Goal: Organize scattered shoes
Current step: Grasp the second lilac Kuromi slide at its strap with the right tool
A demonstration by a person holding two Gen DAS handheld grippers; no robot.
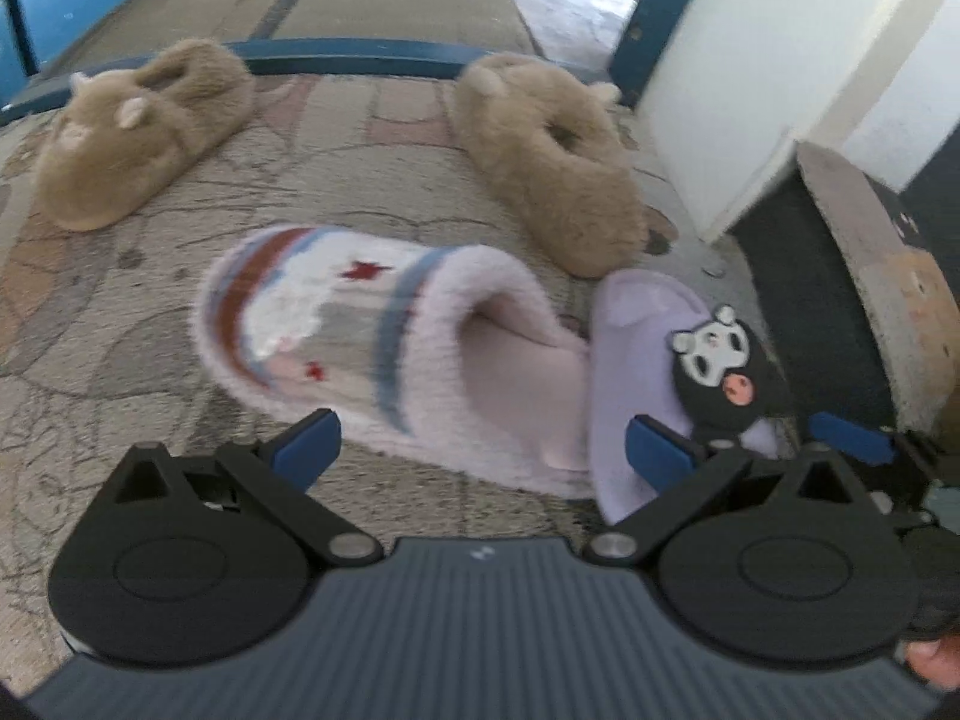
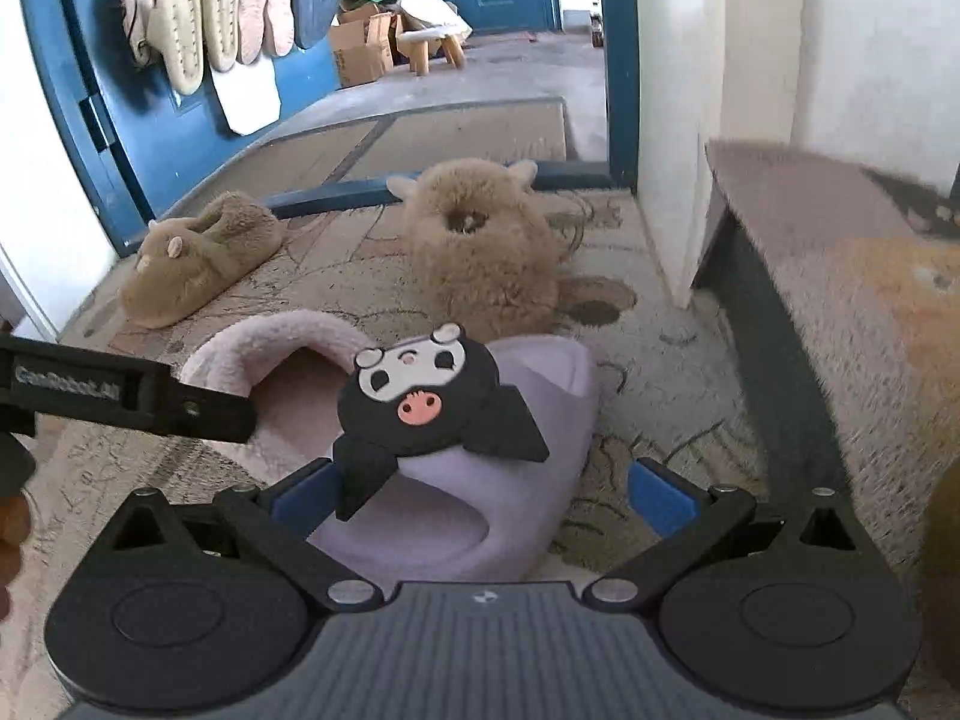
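A pink fluffy slipper [image 1: 384, 336] with blue and brown stripes lies on the patterned rug. Its heel end sits between the spread fingers of my left gripper [image 1: 483, 450], which is open. Against its right side lies a lilac slipper [image 1: 630, 330] carrying a black cartoon charm [image 1: 720, 372]. In the right wrist view my right gripper [image 2: 480, 498] is open, one finger on each side of the lilac slipper [image 2: 528, 384]. The pink slipper [image 2: 270, 372] is behind it on the left. Two brown furry slippers [image 1: 138, 132] [image 1: 552, 162] lie apart farther back.
A low bench with a worn fuzzy top [image 2: 840, 276] stands close on the right beside a white wall corner [image 2: 672, 120]. A blue door [image 2: 90, 90] with several hung shoes [image 2: 222, 30] is at the left. Cardboard boxes [image 2: 357, 48] and a wooden stool [image 2: 432, 42] stand beyond the threshold.
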